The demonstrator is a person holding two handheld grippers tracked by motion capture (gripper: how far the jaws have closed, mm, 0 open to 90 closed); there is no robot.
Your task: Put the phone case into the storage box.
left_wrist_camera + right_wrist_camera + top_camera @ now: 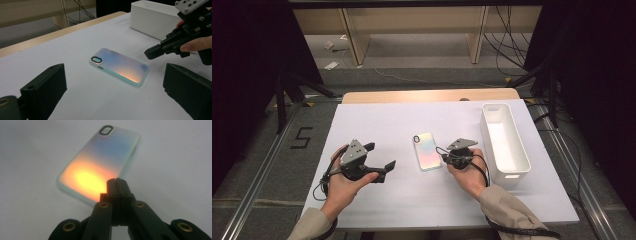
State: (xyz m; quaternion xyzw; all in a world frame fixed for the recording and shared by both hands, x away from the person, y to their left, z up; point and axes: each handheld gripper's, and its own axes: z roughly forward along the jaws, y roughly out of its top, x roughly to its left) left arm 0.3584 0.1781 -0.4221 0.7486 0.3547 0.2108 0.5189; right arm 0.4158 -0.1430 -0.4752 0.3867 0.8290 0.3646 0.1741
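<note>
Left tongs (380, 156): mine, jaws spread wide, nothing between, left of phone case. Iridescent phone case (428, 151): flat on white mat (377, 125). Right tongs (150, 53): mine, clenched empty, tip just beside phone case. White bin (504, 142): right of phone case.

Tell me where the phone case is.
In the high view the phone case lies flat mid-table, between the left gripper and right gripper, left of the white bin.

We are reading just one sign: a dark numeral "5" (301, 137) marked on the grey floor (262, 150), lying to the left of the left gripper (379, 157), beyond the table's edge. We are finding no lettering or brand on the phone case (428, 151) or the white bin (504, 145).
</note>
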